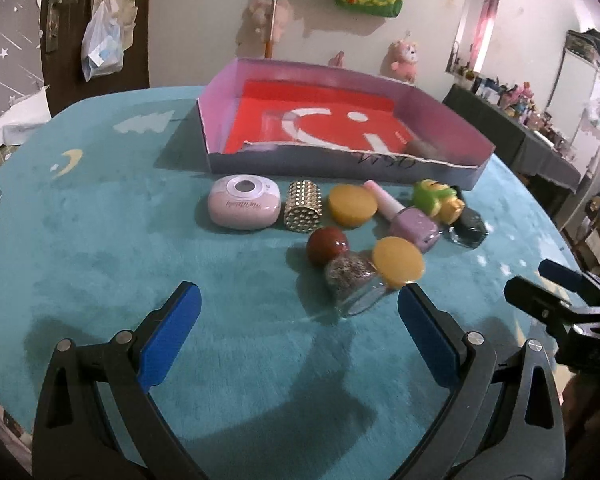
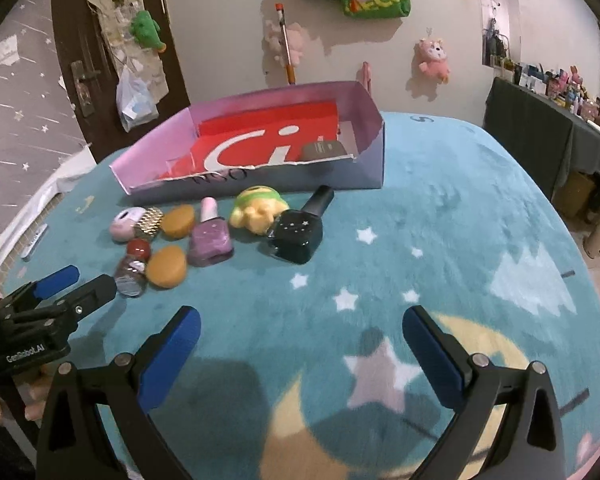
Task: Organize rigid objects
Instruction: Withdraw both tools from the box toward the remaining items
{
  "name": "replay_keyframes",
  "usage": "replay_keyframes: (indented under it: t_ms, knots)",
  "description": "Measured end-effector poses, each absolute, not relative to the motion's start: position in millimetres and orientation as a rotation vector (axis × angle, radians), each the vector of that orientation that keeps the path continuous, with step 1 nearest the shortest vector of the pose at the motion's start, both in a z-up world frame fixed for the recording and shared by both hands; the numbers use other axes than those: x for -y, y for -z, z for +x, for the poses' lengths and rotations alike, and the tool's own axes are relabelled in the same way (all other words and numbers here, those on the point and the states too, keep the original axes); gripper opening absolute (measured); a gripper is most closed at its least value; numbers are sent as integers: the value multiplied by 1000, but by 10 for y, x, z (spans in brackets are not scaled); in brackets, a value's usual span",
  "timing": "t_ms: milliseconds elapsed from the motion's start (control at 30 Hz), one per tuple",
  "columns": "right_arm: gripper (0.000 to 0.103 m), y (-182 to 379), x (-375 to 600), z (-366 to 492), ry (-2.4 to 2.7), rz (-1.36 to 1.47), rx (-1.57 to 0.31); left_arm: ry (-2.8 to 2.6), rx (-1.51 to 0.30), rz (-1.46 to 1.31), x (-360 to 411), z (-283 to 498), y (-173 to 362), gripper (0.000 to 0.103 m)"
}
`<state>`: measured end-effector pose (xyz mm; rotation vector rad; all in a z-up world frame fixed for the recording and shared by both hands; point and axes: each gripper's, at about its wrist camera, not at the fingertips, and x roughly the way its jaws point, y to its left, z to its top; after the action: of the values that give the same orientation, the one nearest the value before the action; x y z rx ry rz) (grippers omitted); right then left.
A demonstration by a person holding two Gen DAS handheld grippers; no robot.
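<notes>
A shallow pink box [image 1: 220, 92] [image 2: 364, 100] with a red sheet inside stands at the back of the table, with a brown flat item [image 2: 324, 150] in it. In front lie a pink case [image 1: 244, 202], a gold studded cylinder [image 1: 303, 208], two orange discs [image 1: 352, 205] [image 1: 398, 262], a glitter bottle with a red cap [image 1: 350, 278], a purple polish bottle [image 1: 414, 226] [image 2: 211, 240], a green-yellow toy [image 1: 436, 198] [image 2: 258, 210] and a dark polish bottle [image 2: 298, 234]. My left gripper [image 1: 300, 304] stands open just short of the glitter bottle. My right gripper [image 2: 300, 324] is open over bare cloth.
The table wears a teal cloth [image 2: 440, 208] with stars, moon and clouds. A door [image 1: 96, 20] and a wall with hung plush toys stand behind. A dark shelf table [image 2: 540, 120] with small items is at the right. A hand [image 2: 4, 400] holds the left gripper.
</notes>
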<state>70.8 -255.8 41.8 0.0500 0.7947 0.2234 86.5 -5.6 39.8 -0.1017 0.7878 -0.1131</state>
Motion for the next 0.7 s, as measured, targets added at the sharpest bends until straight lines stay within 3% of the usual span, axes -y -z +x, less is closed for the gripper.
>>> replay_keyframes:
  t_ms: [700]
  knots:
    - [103, -311, 2397, 1524, -132, -84, -900, 104, -874, -22, -19, 1083, -343, 102]
